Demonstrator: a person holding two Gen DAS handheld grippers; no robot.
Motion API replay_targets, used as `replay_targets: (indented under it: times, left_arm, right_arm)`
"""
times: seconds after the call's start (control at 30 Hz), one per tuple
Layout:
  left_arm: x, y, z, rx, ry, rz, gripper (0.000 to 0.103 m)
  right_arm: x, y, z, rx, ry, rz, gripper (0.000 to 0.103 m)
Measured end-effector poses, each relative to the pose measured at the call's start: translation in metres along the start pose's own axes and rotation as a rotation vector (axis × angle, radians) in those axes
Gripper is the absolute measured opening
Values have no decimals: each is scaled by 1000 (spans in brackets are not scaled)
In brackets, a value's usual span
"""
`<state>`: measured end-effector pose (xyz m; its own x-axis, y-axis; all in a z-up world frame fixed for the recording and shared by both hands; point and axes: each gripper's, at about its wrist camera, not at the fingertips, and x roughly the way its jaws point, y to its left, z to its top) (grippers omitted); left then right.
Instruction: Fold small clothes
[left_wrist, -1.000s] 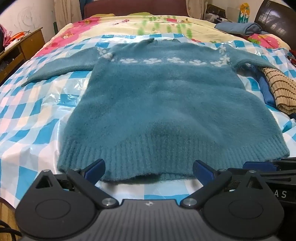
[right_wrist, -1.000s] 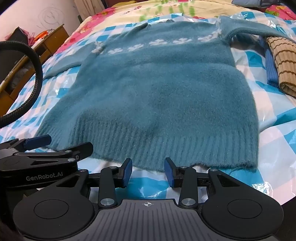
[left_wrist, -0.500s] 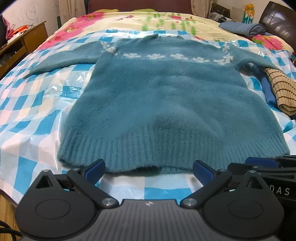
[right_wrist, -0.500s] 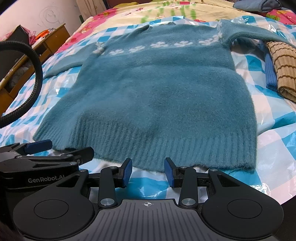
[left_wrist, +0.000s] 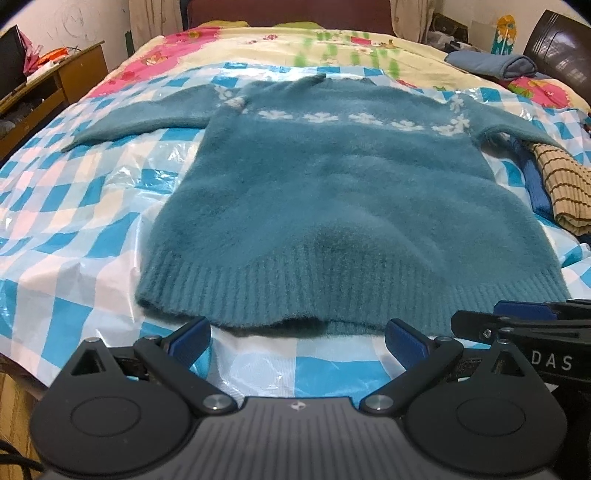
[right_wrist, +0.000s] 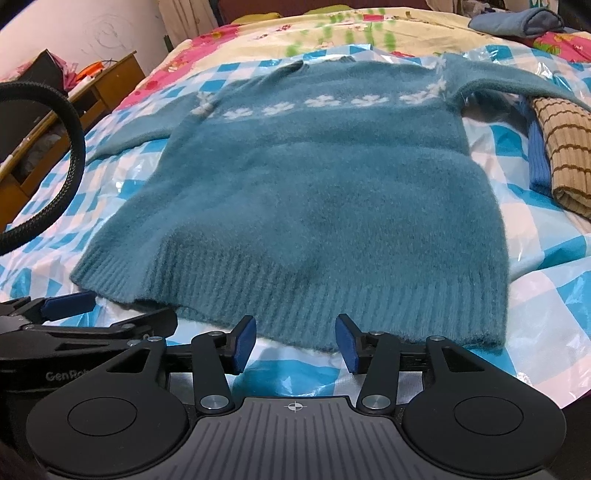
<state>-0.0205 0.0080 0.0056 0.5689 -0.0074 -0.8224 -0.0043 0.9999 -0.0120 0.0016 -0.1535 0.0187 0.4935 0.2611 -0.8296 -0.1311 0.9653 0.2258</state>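
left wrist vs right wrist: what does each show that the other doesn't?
Left wrist only: the whole left sleeve to its cuff, a dark headboard, and "DAS" lettering on the right tool's body.

Right wrist only: a black braided cable looping in at the left, and partial "GenRo" lettering on the left tool's body.

Both: the teal sweater flat on the checked plastic sheet, striped tan cloth at right, folded blue item far back, and both tools at the hem, left tool open, right tool opening, nothing between.

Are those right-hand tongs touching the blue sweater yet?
Apart. In the right wrist view the right tongs are opening with nothing between them, and a strip of checkered sheet shows between the blue tips and the sweater hem.
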Motion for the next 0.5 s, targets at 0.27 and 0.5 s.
replay_targets:
  times: [0.27, 0.5]
  left_arm:
    - [-6, 7, -1, -36, -10, -10, 103]
    - [-1, 10, -3, -43, 40, -25, 103]
  right_arm:
    - [-3, 1, 1, -8, -19, -4, 51]
    - [-3, 2, 1, -16, -26, -9, 52]
